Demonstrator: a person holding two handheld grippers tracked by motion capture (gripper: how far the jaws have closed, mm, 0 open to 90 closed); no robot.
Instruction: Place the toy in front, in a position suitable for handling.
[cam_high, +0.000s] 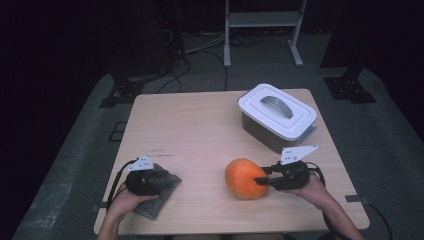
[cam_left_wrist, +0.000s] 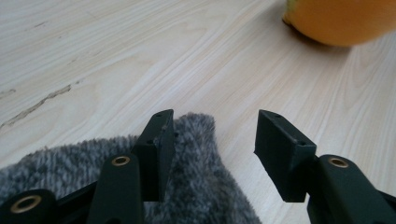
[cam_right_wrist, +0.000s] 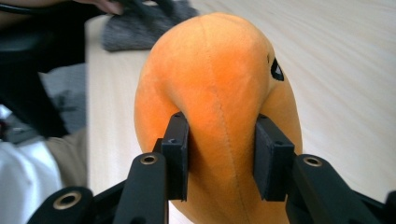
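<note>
An orange plush toy (cam_high: 242, 177) lies on the wooden table (cam_high: 190, 130) near the front right. My right gripper (cam_high: 262, 180) comes at it from the right. In the right gripper view both pads dent the soft orange plush toy (cam_right_wrist: 215, 70), so my right gripper (cam_right_wrist: 222, 144) is shut on it. A grey fuzzy cloth (cam_high: 160, 197) lies at the front left under my left gripper (cam_high: 155, 181). In the left gripper view my left gripper (cam_left_wrist: 212, 140) stands open just over a corner of the cloth (cam_left_wrist: 196, 186), with the pads clear of it. The plush toy (cam_left_wrist: 341, 18) shows far off.
A metal box with a white handled lid (cam_high: 277, 115) stands at the back right of the table. Bare wood (cam_left_wrist: 140, 56) lies between the cloth and the toy. The table's front edge runs close behind both hands.
</note>
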